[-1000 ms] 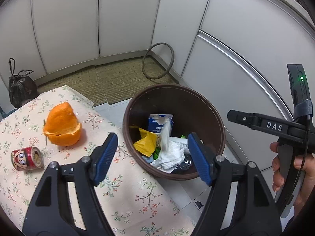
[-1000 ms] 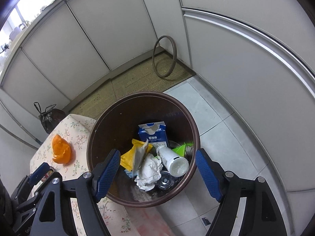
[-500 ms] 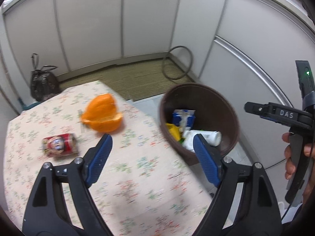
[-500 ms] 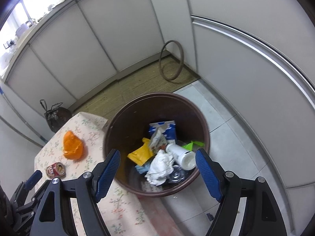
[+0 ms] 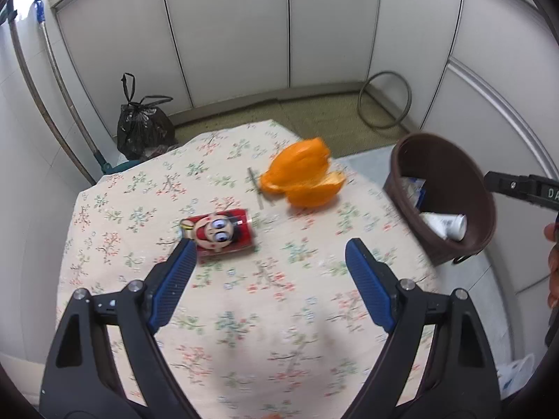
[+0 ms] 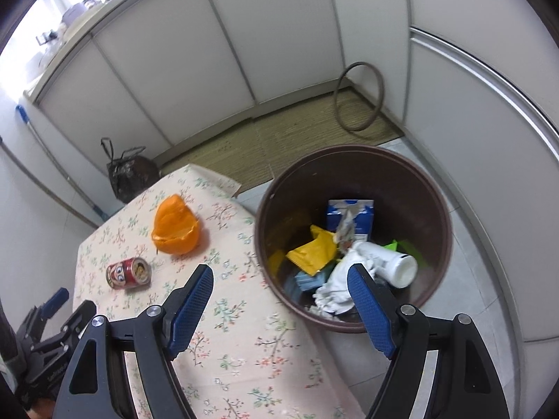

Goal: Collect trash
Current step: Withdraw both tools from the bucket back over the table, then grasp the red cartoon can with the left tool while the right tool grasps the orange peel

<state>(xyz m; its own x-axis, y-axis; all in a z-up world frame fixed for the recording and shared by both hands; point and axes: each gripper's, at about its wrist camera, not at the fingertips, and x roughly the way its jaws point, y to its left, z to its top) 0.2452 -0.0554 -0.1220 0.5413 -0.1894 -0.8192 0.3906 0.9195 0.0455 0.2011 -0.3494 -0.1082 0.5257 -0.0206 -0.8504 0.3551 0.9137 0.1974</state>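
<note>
A red cartoon can lies on its side on the floral tablecloth, just beyond my left gripper's left fingertip. An orange peel sits farther back beside a thin stick. My left gripper hovers open and empty over the cloth. My right gripper is open and empty above the table's edge and the brown bin. The bin holds a white bottle, a blue carton, a yellow wrapper and tissue. The can and the peel also show on the table in the right wrist view.
The brown bin stands on the floor off the table's right edge. A tied black bag sits on the floor behind the table, with mop handles leaning at the left. A hoop leans against white cabinet panels on a green mat.
The left view has swung from the bin to the table, bringing the can close to its left finger. The right view has shifted left, so the table, peel and can now show beside the bin.
</note>
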